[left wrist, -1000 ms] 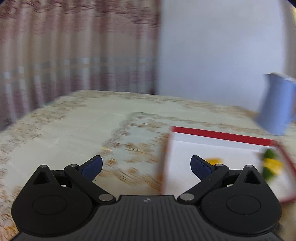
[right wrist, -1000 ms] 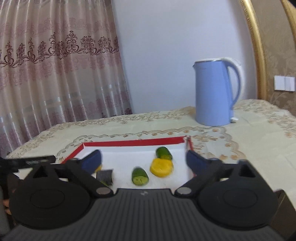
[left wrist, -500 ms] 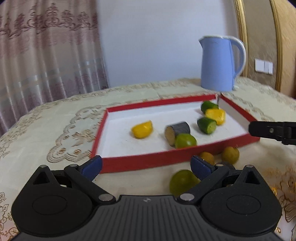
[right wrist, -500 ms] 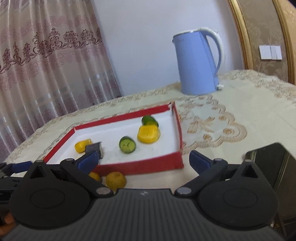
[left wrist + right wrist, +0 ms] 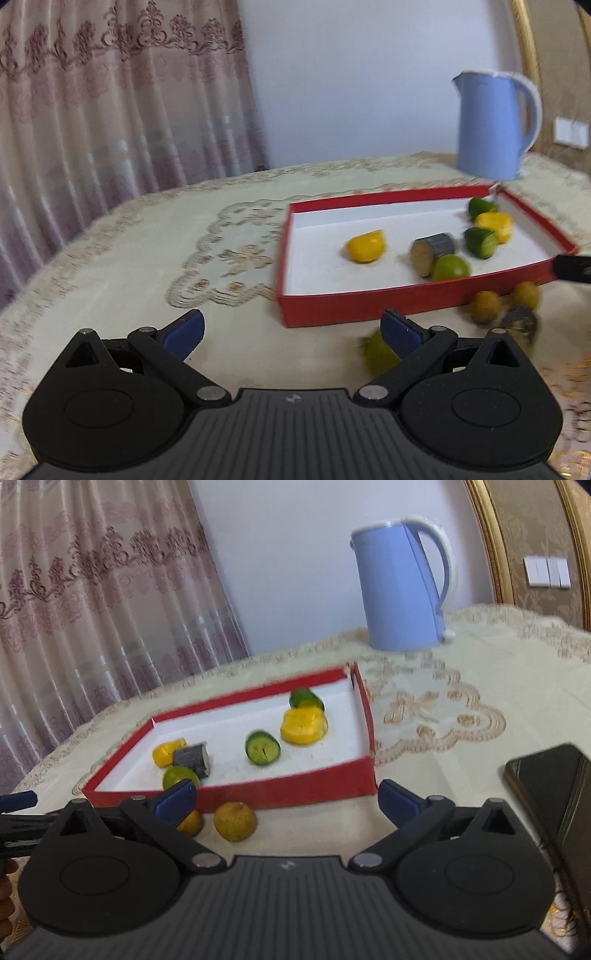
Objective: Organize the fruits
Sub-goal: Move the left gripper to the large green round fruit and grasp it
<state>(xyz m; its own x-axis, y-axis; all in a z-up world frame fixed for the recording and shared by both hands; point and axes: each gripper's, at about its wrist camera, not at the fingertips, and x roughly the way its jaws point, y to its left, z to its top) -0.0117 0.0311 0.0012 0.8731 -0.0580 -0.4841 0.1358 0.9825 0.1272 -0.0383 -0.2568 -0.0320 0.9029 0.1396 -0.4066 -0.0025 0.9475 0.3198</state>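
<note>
A red tray with a white floor holds several green and yellow fruit pieces and a grey cylinder piece. Loose on the cloth before its near wall lie a green lime, two yellowish fruits and a dark piece. My left gripper is open and empty, left of the lime. My right gripper is open and empty, just above the yellowish fruits at the tray's near wall.
A blue electric kettle stands behind the tray. A black phone lies at the right. A patterned cream cloth covers the table; curtains hang at the left.
The left view has swung left, so the tray and loose fruits sit further right. The right gripper has moved closer to the tray's near wall and the loose fruits.
</note>
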